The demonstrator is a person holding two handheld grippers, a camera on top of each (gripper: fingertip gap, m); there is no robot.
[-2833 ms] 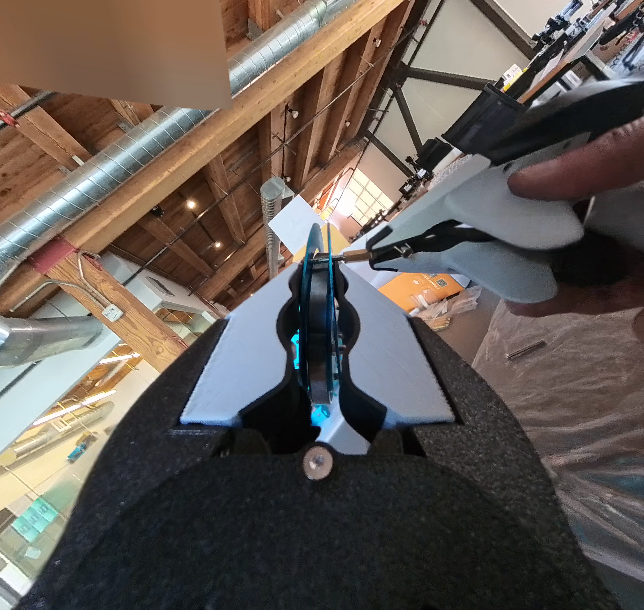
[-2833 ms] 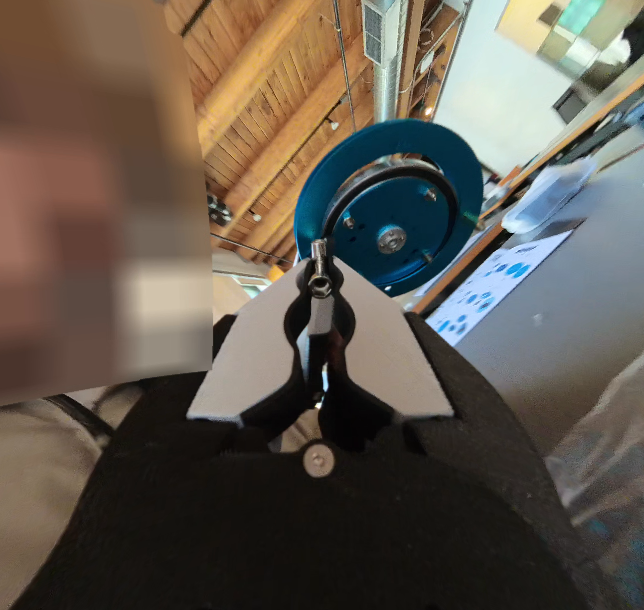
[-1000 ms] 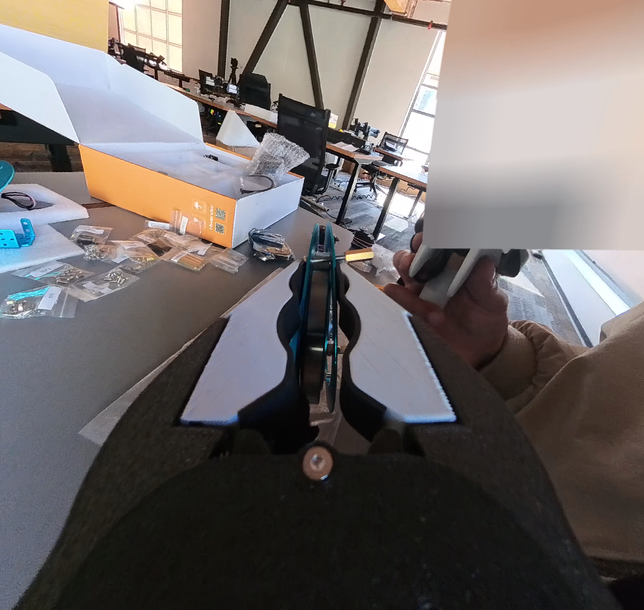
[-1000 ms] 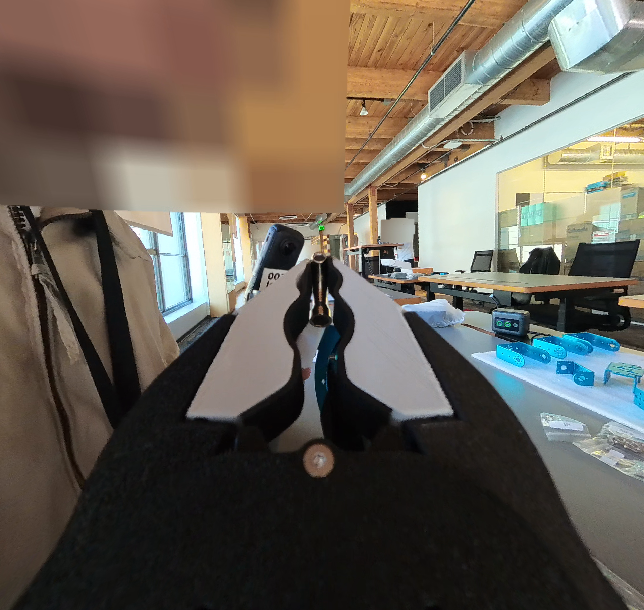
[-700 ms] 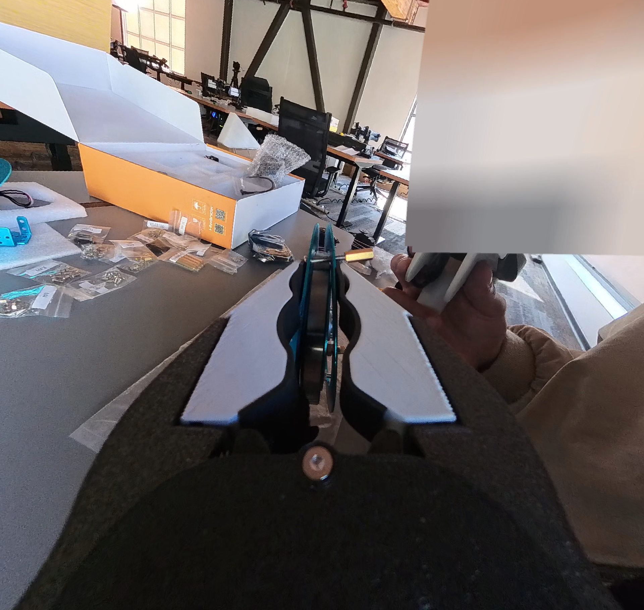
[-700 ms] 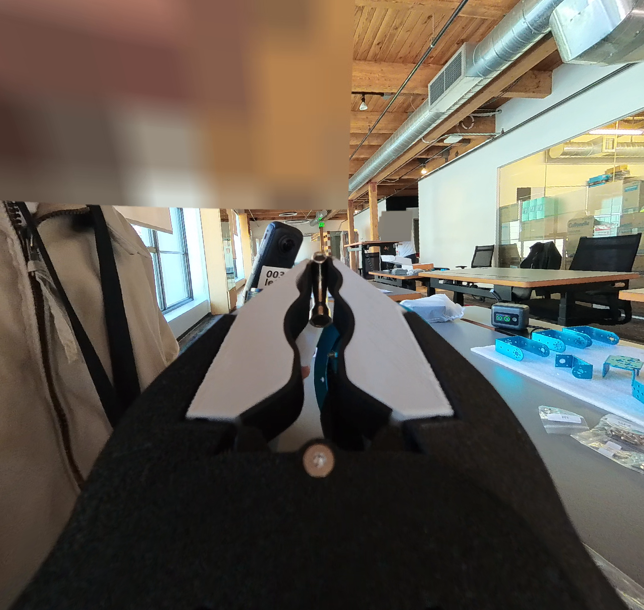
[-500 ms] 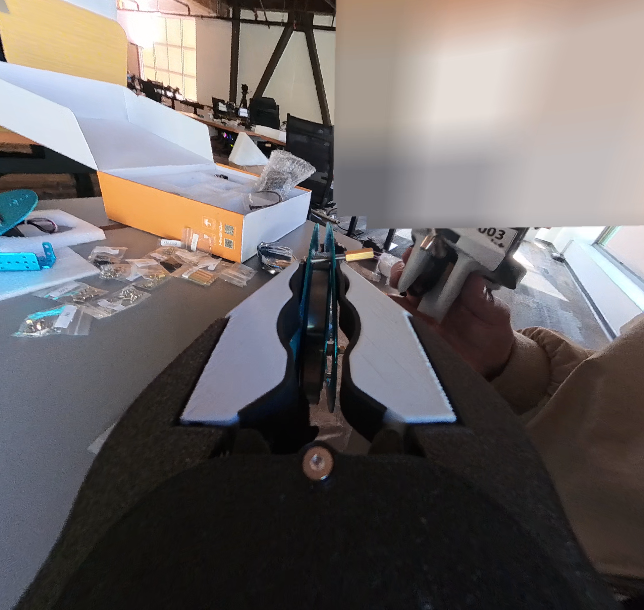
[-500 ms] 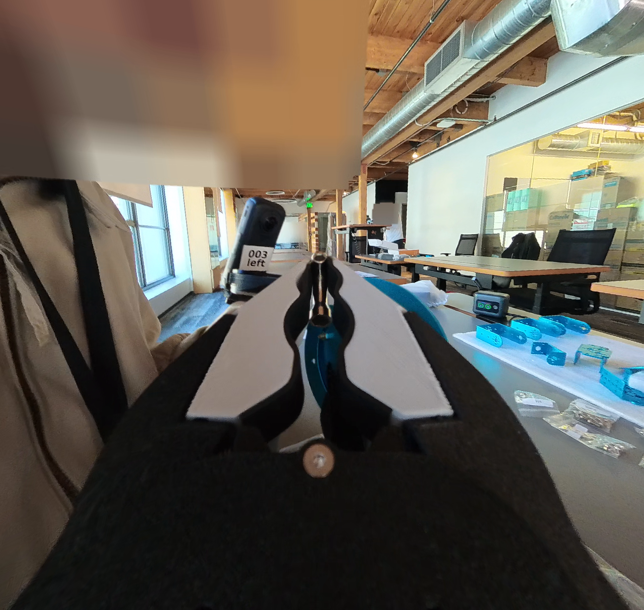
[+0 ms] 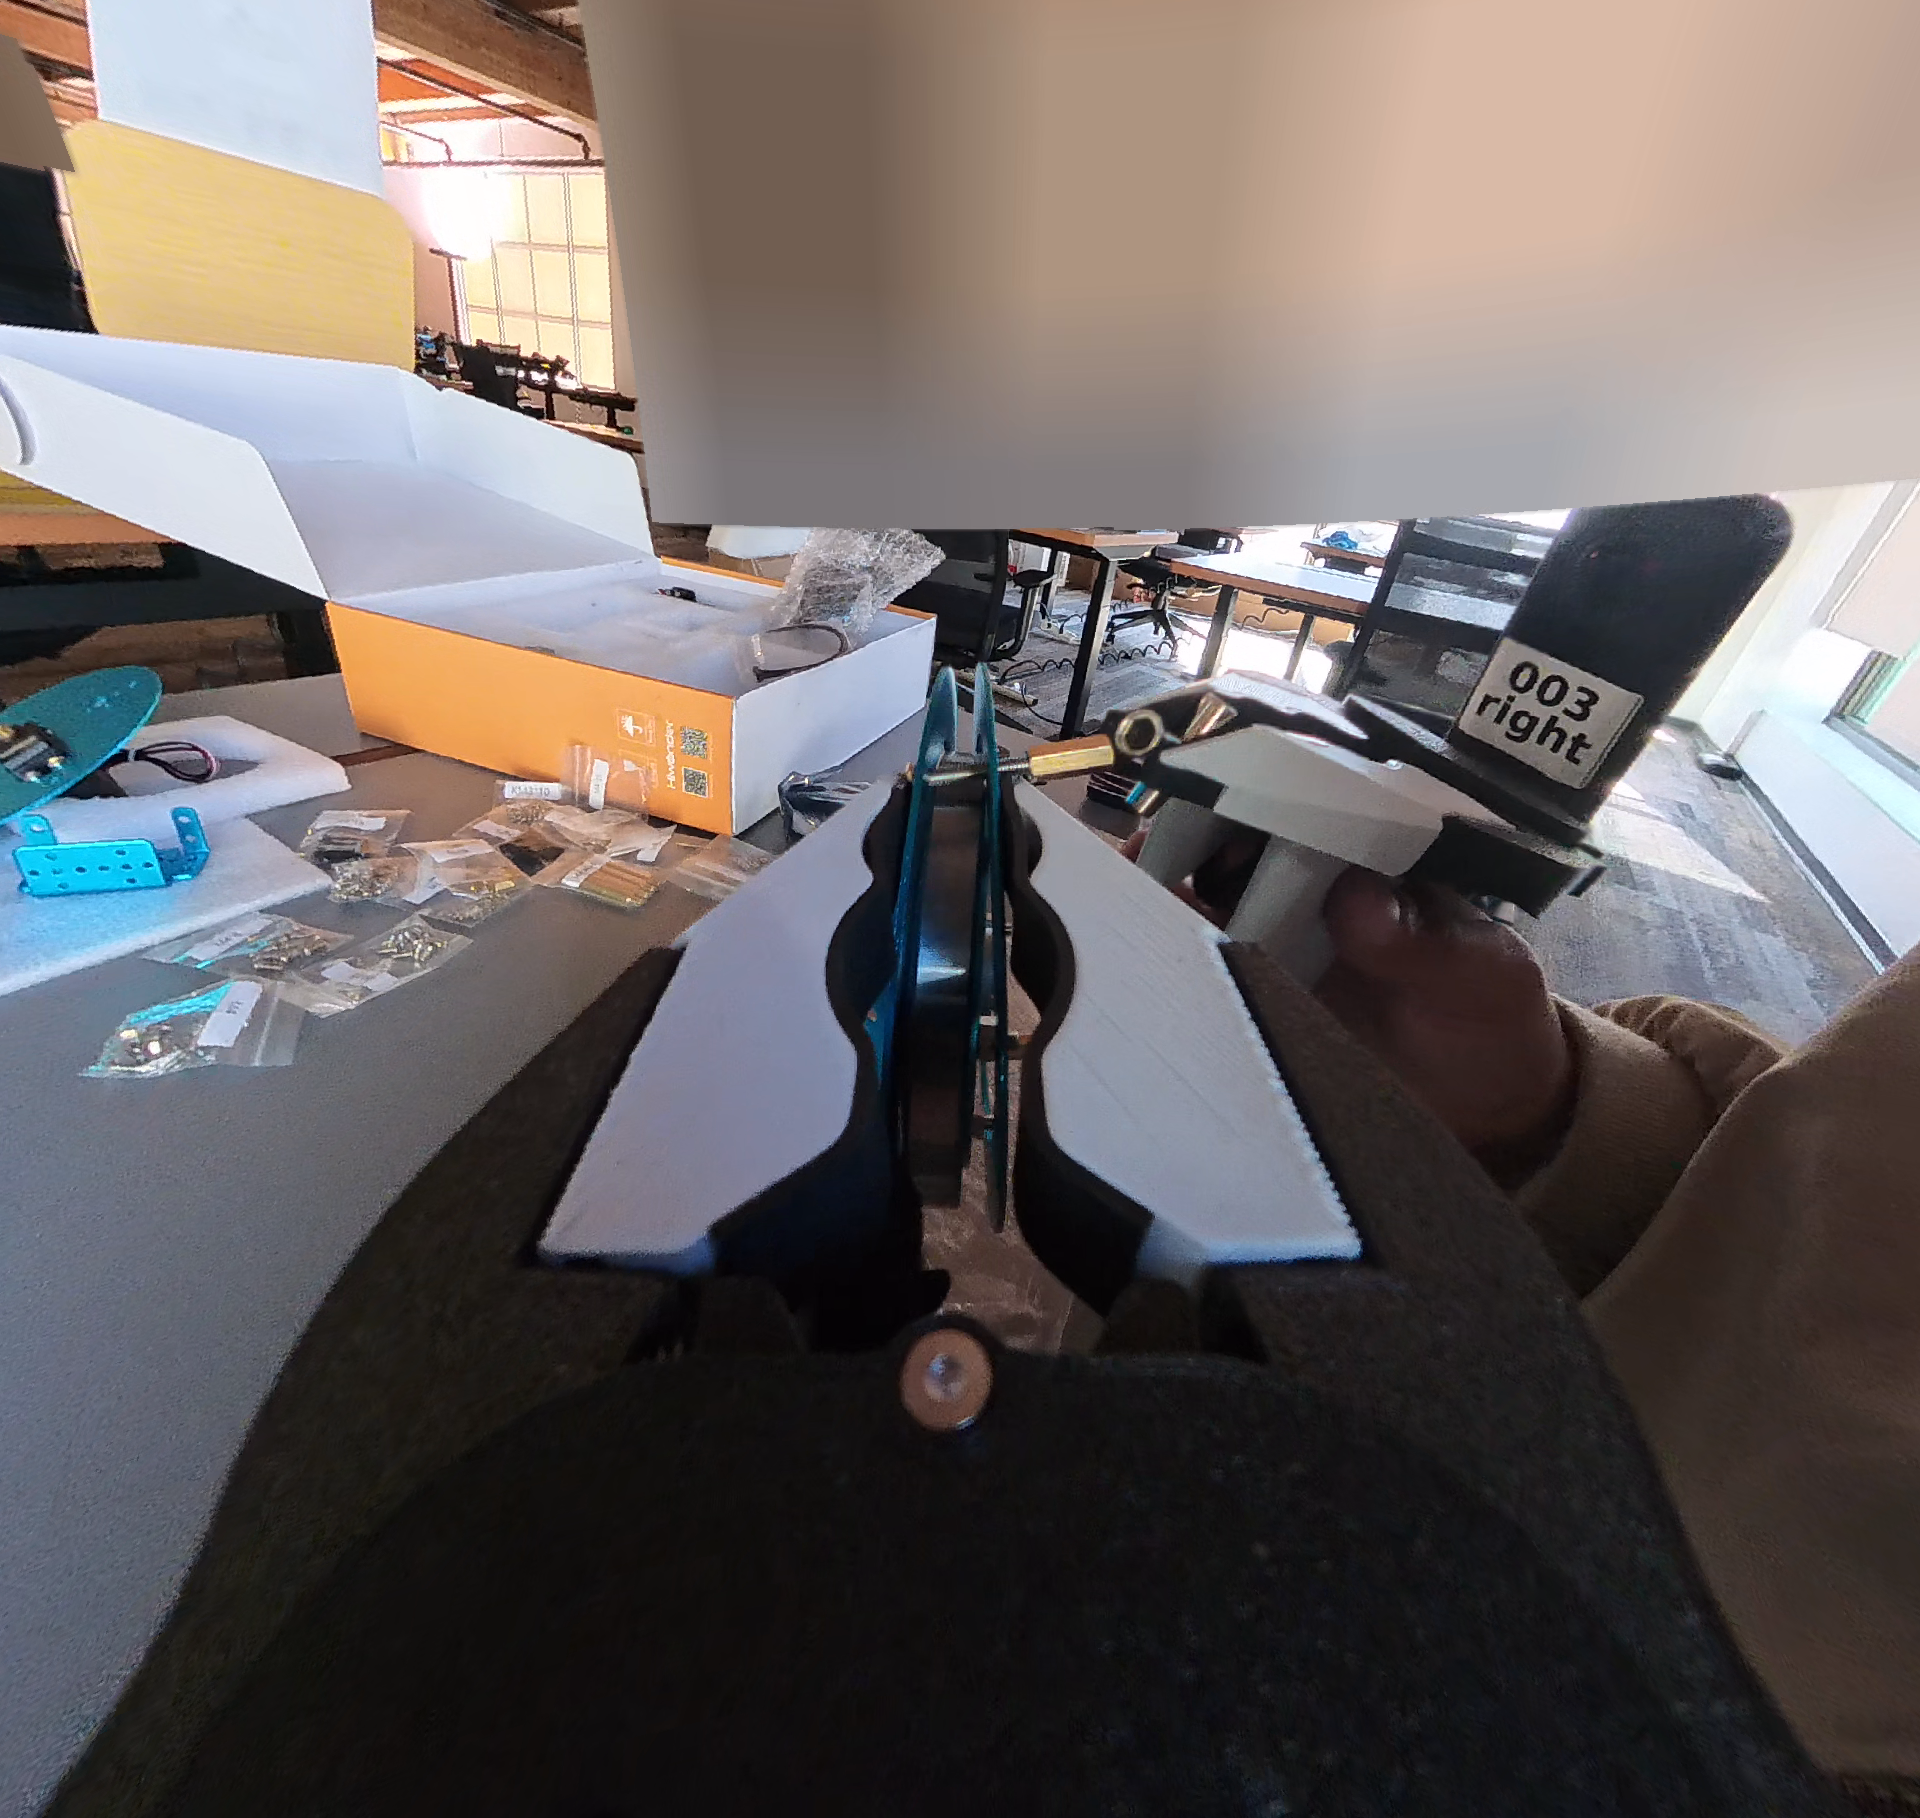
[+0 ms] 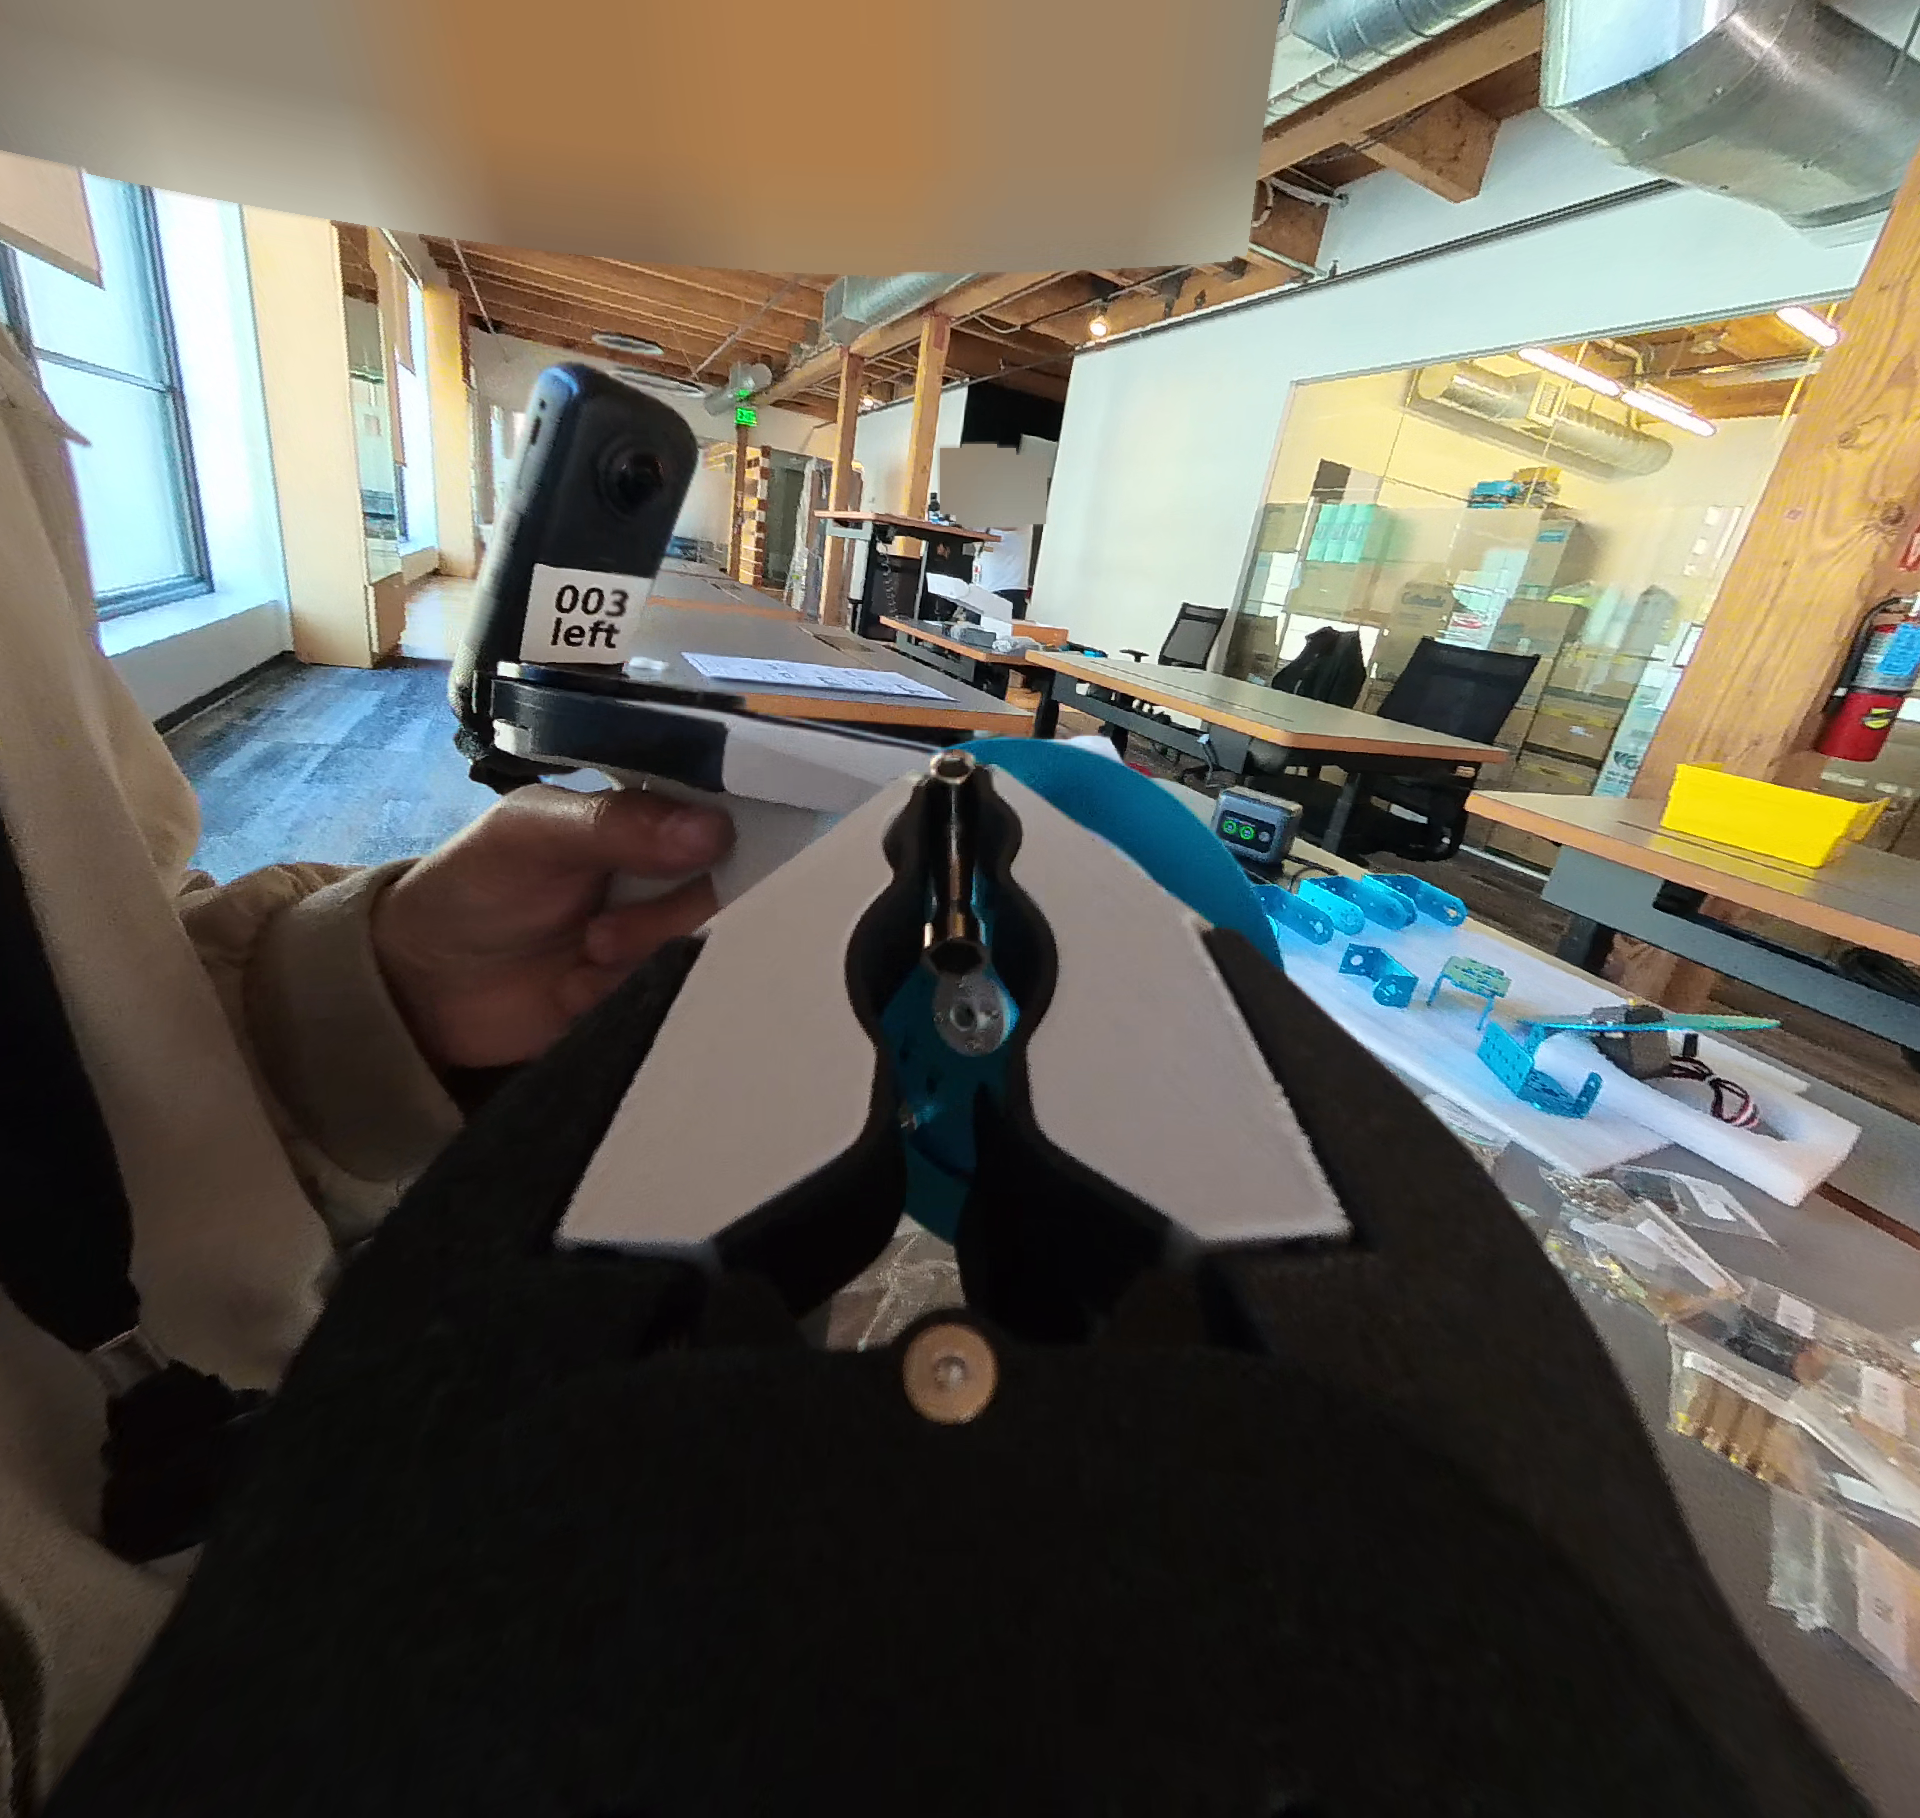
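My left gripper (image 9: pixel 958 794) is shut on a teal disc assembly (image 9: pixel 940 895) of two thin round plates, seen edge-on and upright. A screw and a brass standoff (image 9: pixel 1070 758) stick out of the plates to the right. My right gripper (image 10: pixel 951 781) is shut on a small metal socket tool (image 10: pixel 951 885). In the left wrist view that gripper (image 9: pixel 1148 738) holds the tool's end right at the tip of the standoff. In the right wrist view the teal disc (image 10: pixel 1132 833) shows just behind my fingers (image 10: pixel 1143 1041), and the left gripper (image 10: pixel 790 766) reaches in from the left.
A grey table (image 9: pixel 208 1197) holds an open orange and white box (image 9: pixel 540 698), several small bags of hardware (image 9: pixel 416 885) and blue metal brackets (image 10: pixel 1351 937) on white foam (image 10: pixel 1662 1134). The person's hands (image 9: pixel 1444 999) and beige sleeves are close on both sides. My left and right fingertips are right by each other.
Both views swung down from the ceiling to table level. Over the last second the right gripper with its tool came up to the brass standoff on the held disc.
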